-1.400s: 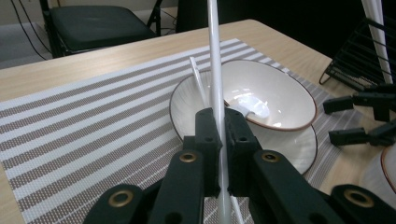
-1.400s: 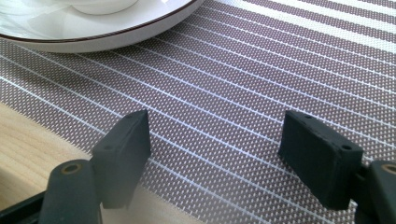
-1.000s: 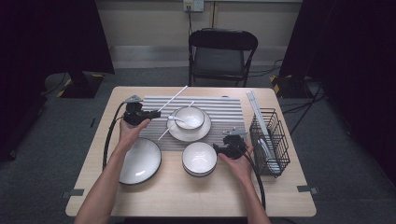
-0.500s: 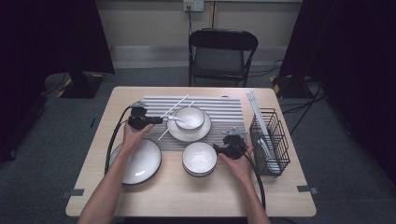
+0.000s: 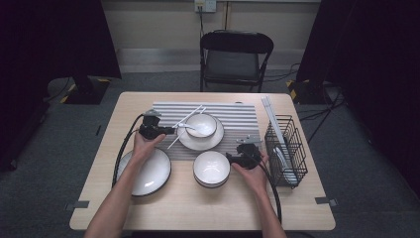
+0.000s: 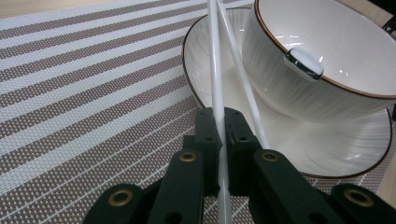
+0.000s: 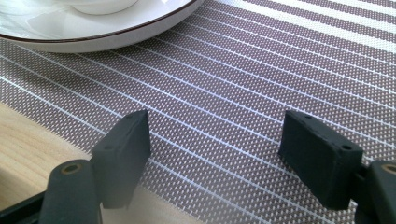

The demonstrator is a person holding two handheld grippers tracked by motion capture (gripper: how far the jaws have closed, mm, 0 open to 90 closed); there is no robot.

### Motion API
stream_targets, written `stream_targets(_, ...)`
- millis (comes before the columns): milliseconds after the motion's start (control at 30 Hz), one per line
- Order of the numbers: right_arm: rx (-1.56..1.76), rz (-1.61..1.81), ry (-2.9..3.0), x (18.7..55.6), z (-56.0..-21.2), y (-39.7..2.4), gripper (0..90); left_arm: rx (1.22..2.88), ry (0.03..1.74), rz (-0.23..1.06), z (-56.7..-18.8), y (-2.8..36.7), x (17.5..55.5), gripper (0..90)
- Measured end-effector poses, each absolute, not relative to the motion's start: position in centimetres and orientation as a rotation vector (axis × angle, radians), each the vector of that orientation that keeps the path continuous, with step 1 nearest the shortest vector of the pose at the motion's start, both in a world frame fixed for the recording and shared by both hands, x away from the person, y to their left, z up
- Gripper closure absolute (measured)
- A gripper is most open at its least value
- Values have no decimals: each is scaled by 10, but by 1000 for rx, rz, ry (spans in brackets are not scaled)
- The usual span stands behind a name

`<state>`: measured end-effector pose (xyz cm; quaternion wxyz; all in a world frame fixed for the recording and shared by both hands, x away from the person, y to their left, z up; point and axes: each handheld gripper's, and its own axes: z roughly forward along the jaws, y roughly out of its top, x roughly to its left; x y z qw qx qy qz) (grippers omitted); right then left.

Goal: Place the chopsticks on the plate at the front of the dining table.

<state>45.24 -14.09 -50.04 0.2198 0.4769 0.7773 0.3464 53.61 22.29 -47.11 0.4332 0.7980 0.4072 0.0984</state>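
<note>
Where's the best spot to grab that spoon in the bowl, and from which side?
Take the spoon by its handle end, which juts over the bowl's rim. Come from above, jaws either side of the handle: the spoon's other end lies down inside the bowl, so probably only that raised tip is free to pinch.

chopsticks (image 6: 215,84) | white, slender pair | leaning — on saucer (image 6: 327,154) rim

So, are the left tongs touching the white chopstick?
Touching. In the left gripper view the left tongs have their jaws shut on one white chopstick, which runs up between them, with no gap at either side.
</note>
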Motion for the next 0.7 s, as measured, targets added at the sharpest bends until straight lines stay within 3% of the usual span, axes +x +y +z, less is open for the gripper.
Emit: stream_targets(700,1320,960,2151,452,-500,-141,240,2011,1027,207,-476,220,537,836)
